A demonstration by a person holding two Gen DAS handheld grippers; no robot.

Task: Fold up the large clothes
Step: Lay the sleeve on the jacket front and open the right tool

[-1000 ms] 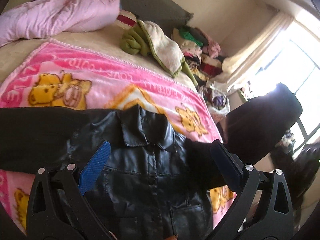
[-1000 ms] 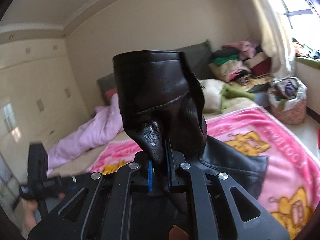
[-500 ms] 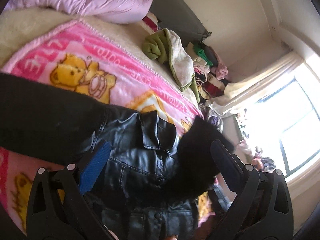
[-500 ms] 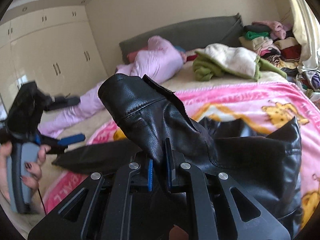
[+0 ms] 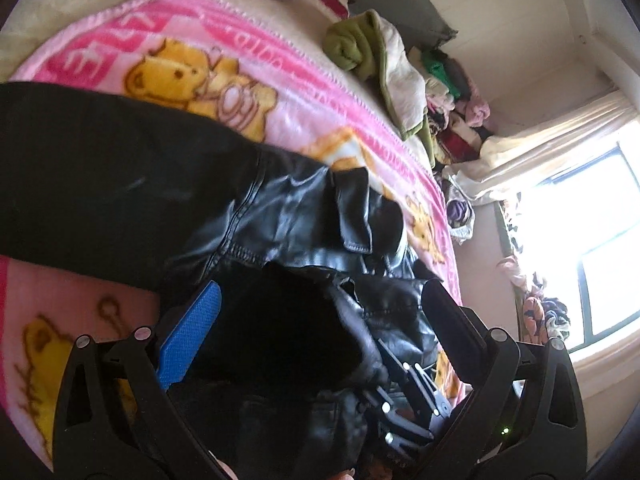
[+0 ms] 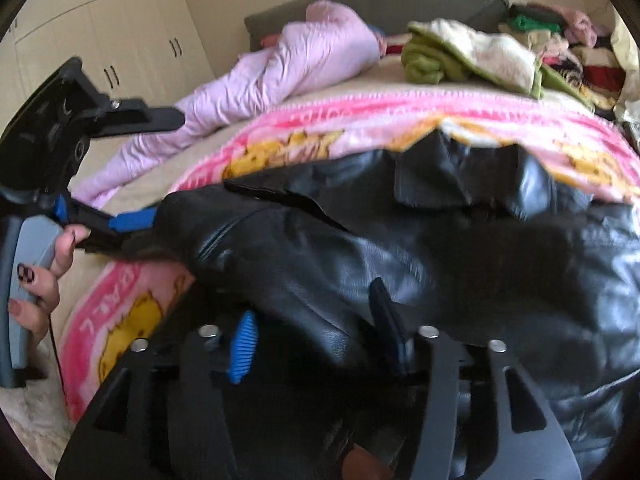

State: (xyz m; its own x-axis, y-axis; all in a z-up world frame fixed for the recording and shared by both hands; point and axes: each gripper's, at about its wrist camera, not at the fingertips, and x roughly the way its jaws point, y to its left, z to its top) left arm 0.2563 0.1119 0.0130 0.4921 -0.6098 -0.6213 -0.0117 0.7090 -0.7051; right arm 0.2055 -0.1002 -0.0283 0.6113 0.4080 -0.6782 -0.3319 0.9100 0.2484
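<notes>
A black leather jacket point(image 6: 460, 248) lies front-up on the pink bear blanket point(image 6: 320, 128), collar point(image 5: 356, 216) toward the headboard. One sleeve point(image 5: 80, 168) stretches out flat to the left. The other sleeve point(image 6: 280, 264) is folded across the chest. My right gripper point(image 6: 316, 320) sits low over that sleeve, its jaws opening, with the leather between the fingers but not pressed. My left gripper point(image 5: 320, 320) hovers open above the jacket's chest with nothing held. It also shows at the left of the right wrist view, as the left gripper point(image 6: 168, 166) held by a hand point(image 6: 40, 280).
A lilac duvet point(image 6: 280, 64) and a green-and-cream throw point(image 6: 460, 52) lie near the grey headboard point(image 6: 380, 0). Stacked clothes point(image 5: 452, 92) fill the far corner by the curtained window point(image 5: 580, 240). Cream wardrobe doors point(image 6: 120, 40) stand at the left.
My right gripper came down with the sleeve, laid it over the jacket's front and parted its jaws. My left gripper sank closer to the jacket and rolled, staying open.
</notes>
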